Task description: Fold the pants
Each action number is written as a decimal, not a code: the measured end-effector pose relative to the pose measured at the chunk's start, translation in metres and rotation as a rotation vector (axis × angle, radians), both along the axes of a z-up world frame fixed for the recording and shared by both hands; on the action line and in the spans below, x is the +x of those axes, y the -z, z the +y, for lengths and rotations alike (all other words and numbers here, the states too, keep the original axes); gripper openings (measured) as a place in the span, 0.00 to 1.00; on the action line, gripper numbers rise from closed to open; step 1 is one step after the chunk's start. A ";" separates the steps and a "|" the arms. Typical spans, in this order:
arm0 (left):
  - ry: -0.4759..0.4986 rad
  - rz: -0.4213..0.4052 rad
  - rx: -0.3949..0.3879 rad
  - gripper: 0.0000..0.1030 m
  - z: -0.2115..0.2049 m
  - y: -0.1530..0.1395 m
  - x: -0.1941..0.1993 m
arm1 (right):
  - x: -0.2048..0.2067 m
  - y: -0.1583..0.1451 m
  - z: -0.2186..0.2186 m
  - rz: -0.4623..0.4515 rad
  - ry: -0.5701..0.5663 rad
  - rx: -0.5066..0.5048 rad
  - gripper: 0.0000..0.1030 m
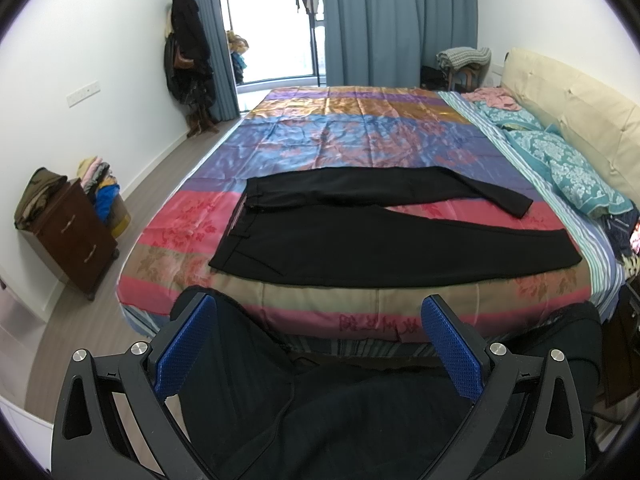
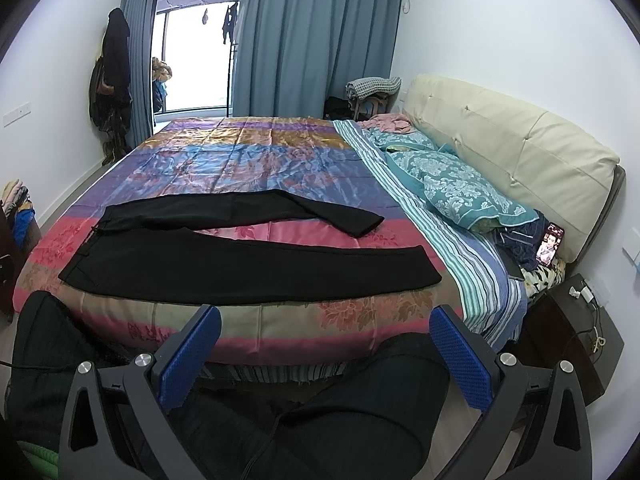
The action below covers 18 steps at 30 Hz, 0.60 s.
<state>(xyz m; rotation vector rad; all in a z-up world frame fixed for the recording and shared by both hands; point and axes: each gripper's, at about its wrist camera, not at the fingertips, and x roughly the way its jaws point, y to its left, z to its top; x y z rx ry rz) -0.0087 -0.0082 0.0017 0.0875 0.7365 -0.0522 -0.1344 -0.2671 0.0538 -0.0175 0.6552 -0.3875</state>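
Note:
Black pants (image 1: 360, 240) lie flat on the bed's colourful striped cover (image 1: 360, 132), waist to the left, the two legs spread apart and pointing right. They also show in the right wrist view (image 2: 240, 260). My left gripper (image 1: 316, 312) is open and empty, held back from the bed's near edge, in front of the pants' near leg. My right gripper (image 2: 326, 324) is open and empty, also short of the bed's edge, below the near leg. The person's dark-clothed legs (image 1: 320, 420) fill the space under both grippers.
Teal pillows (image 2: 460, 184) and a cream headboard (image 2: 520, 160) are on the right. A phone (image 2: 550, 244) lies by the pillows. A dark nightstand (image 2: 576, 320) stands at the right, a brown cabinet (image 1: 76, 236) with clothes at the left. Blue curtains (image 2: 316, 40) hang behind.

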 end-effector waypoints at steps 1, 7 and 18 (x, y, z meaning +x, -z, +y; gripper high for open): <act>0.000 0.000 0.000 1.00 0.000 0.000 0.000 | 0.000 0.000 0.000 0.000 0.001 0.000 1.00; -0.001 0.001 0.000 1.00 0.000 0.000 0.000 | 0.001 -0.001 -0.002 0.003 -0.001 0.003 1.00; 0.000 0.002 0.000 1.00 0.000 -0.001 0.001 | 0.000 0.000 -0.002 0.002 -0.001 0.002 1.00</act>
